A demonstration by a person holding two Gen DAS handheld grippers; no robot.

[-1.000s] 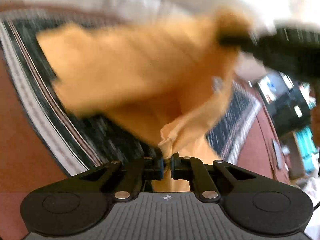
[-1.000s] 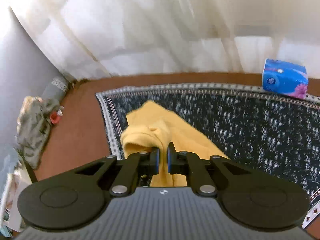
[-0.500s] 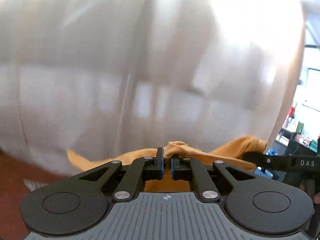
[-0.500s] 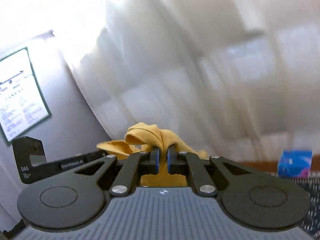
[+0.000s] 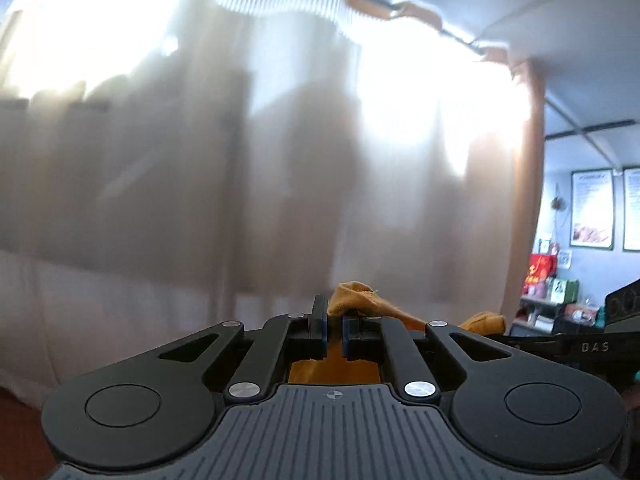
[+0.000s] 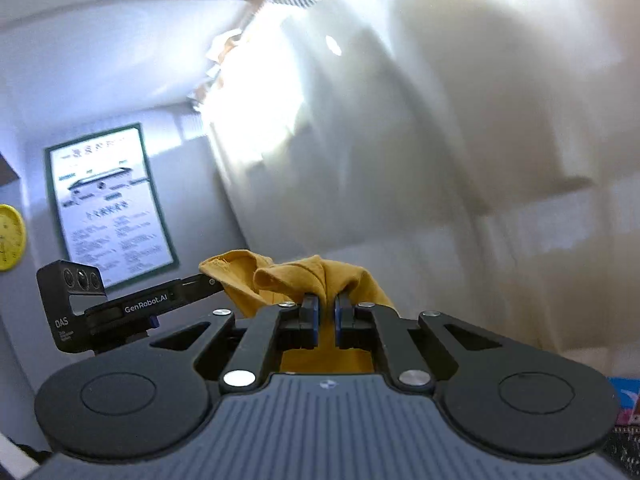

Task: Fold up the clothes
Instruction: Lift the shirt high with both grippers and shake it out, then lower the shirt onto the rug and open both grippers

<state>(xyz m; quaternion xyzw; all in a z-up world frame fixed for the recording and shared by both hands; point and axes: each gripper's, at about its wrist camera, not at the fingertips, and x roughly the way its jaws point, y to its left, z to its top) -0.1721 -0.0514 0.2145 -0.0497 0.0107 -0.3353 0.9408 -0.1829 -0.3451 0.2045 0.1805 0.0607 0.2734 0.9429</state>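
The mustard-yellow garment [image 5: 352, 294] is soft, crumpled knit fabric, bunched into folds between both tools in front of the sheer white curtain [image 5: 200, 160]. The left gripper [image 5: 334, 330] points level, its fingers pinching one bunched edge. The right gripper [image 6: 326, 320], also level, pinches another rumpled fold of the garment [image 6: 316, 276].

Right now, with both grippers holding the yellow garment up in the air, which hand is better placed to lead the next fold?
Neither clearly, though I'd lean right. The right gripper clamps a thicker bunch of the yellow garment; the left gripper pinches only a thin edge.
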